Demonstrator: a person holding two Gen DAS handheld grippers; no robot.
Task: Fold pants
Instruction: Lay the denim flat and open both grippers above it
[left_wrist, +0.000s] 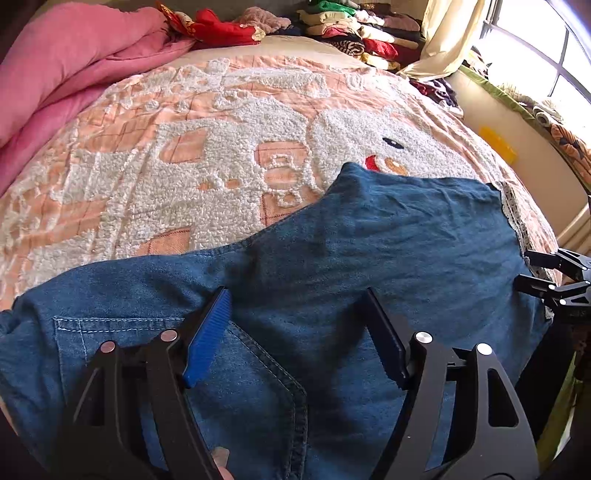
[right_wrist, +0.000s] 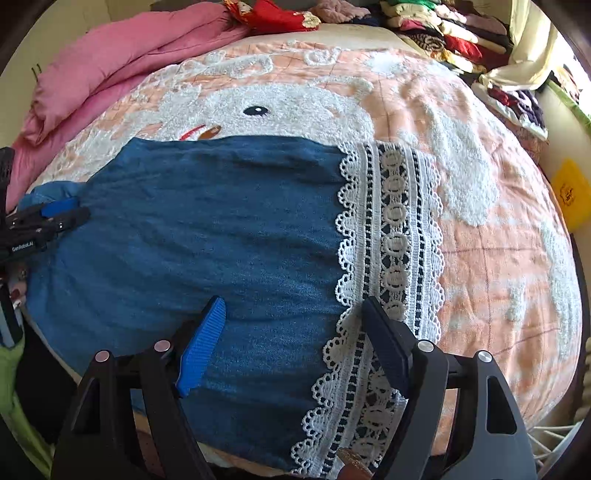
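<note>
Because the denim pants (left_wrist: 332, 258) lie spread across the lower half of both frames on the bedspread (left_wrist: 184, 155), the left gripper (left_wrist: 295, 306) and right gripper (right_wrist: 295, 314) hover above them, jaws apart and empty, probably choosing where to grasp.

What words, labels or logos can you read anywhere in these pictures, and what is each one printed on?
"GenRobot.AI": white lettering on the black body of the left gripper, seen at the left edge of the right wrist view.
Dark emblem on the yellow item beside the bed: too small and blurred to read.
Nothing readable on the denim pants, their lace trim or the bedspread.
</note>
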